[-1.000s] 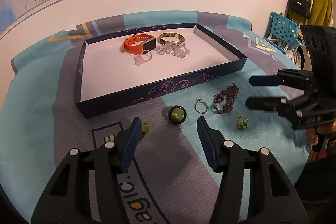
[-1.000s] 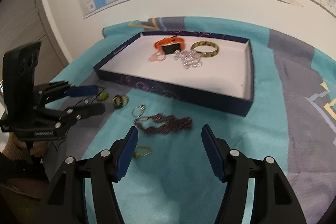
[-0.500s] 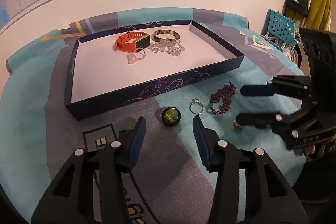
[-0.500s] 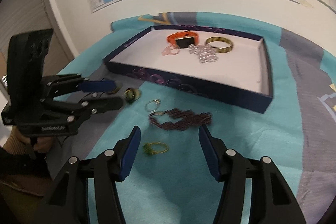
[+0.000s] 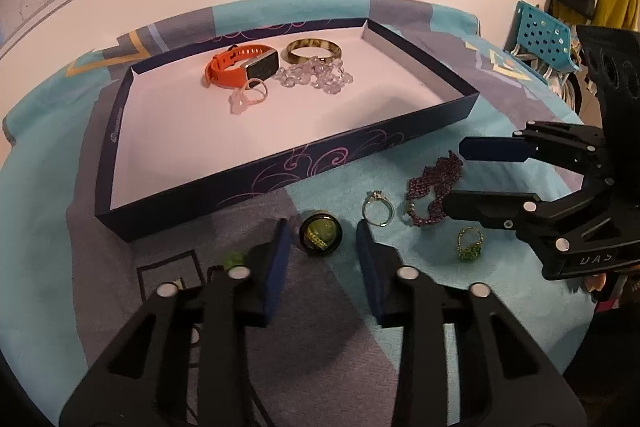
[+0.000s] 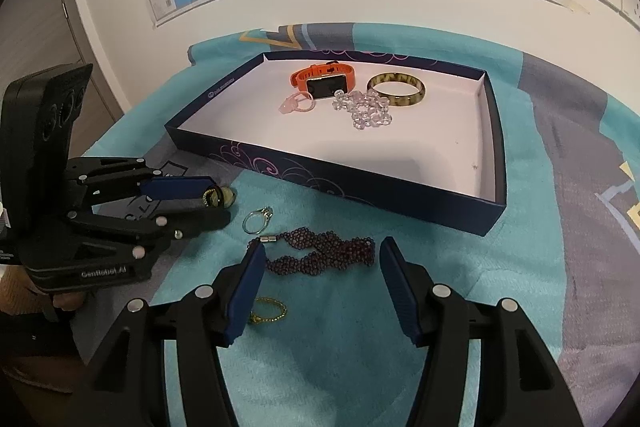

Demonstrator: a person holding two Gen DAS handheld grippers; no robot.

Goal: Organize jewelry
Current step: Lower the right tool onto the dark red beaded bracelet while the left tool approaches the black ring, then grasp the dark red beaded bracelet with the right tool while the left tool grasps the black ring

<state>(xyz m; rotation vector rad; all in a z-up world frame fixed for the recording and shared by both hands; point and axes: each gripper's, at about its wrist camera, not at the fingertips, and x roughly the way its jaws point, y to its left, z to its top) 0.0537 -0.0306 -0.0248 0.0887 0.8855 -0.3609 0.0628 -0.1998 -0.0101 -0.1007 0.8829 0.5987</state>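
Observation:
A dark ring with a green stone [image 5: 320,237] lies on the cloth between the tips of my left gripper [image 5: 320,231]. The jaws are closing, and a gap still shows on each side of the ring. To its right lie a silver ring [image 5: 378,209], a purple bead bracelet [image 5: 432,191] and a gold-green ring [image 5: 470,245]. My right gripper [image 6: 322,249] hangs open over the purple bracelet [image 6: 320,257], with the gold-green ring [image 6: 268,311] beside its left finger. The navy tray [image 5: 280,171] holds an orange watch [image 5: 240,67], a bangle [image 5: 314,49], a crystal bracelet [image 5: 316,79] and a pink ring [image 5: 248,95].
A small green piece [image 5: 234,259] peeks out behind my left gripper's left finger. A teal and grey cloth [image 6: 540,267] covers the table. A wall with a map and sockets stands behind it. A blue chair [image 5: 540,39] is at the far right.
My left gripper has moved forward and down to the dark green-stone ring, and its jaws have narrowed around it. The right gripper has hardly shifted.

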